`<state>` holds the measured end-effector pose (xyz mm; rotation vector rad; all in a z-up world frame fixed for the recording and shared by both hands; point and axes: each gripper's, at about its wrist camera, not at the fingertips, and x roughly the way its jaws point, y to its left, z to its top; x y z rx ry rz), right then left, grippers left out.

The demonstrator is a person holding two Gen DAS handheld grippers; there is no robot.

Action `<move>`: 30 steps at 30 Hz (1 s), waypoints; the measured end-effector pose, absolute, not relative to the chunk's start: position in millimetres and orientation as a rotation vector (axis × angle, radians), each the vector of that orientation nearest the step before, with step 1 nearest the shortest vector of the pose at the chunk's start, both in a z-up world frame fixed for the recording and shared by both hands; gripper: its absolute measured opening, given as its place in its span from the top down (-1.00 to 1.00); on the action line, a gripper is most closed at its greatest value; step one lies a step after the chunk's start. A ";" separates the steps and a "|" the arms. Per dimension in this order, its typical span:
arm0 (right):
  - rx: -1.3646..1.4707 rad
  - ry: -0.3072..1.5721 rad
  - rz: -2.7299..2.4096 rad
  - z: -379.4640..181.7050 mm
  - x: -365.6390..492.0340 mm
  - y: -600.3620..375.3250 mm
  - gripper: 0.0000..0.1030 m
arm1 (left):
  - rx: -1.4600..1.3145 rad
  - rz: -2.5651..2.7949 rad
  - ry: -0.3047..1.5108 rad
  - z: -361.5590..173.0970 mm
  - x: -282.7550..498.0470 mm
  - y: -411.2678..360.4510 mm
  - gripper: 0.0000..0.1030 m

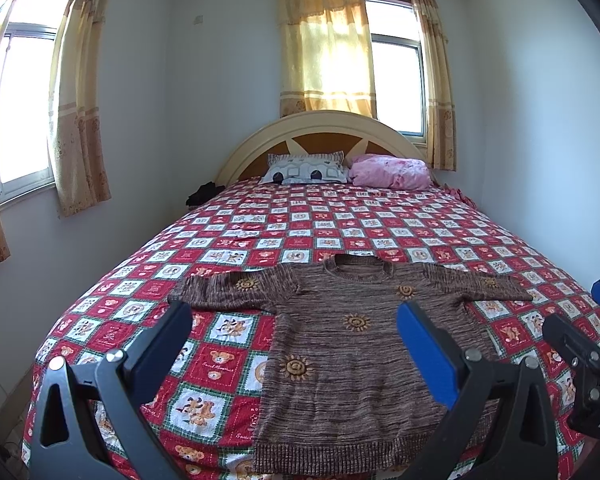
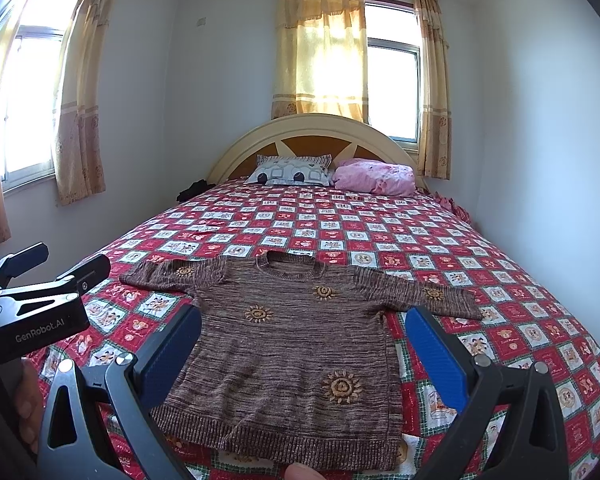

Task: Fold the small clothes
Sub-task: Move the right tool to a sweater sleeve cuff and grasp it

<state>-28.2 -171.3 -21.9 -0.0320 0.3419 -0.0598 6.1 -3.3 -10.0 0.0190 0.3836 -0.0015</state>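
A small brown knitted sweater (image 1: 348,344) with orange sun patches lies flat, front up, near the foot of the bed, both sleeves spread sideways and the neck toward the headboard. It also shows in the right wrist view (image 2: 296,356). My left gripper (image 1: 294,312) is open and empty, held above the sweater's left half. My right gripper (image 2: 302,320) is open and empty, held above the sweater's body. The right gripper's body shows at the right edge of the left wrist view (image 1: 580,356); the left gripper's body shows at the left of the right wrist view (image 2: 32,304).
The bed has a red and white checked cover (image 1: 300,224). A patterned pillow (image 1: 306,168) and a pink bundle (image 1: 392,172) lie by the headboard (image 1: 324,128). A dark item (image 1: 204,194) sits at the bed's far left edge. Walls stand close on both sides.
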 end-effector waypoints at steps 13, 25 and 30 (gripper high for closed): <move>-0.004 0.383 -0.121 -39.9 -0.9 -199.2 -0.98 | 0.043 0.020 0.434 -37.7 35.5 -8.1 -1.00; 0.033 0.566 -0.233 -111.8 63.7 -262.4 -0.98 | 0.125 -0.016 0.560 -96.5 96.4 -27.1 -1.00; 0.051 0.634 -0.250 -134.9 87.1 -286.3 -0.98 | 0.145 -0.004 0.597 -111.6 129.9 -32.7 -1.00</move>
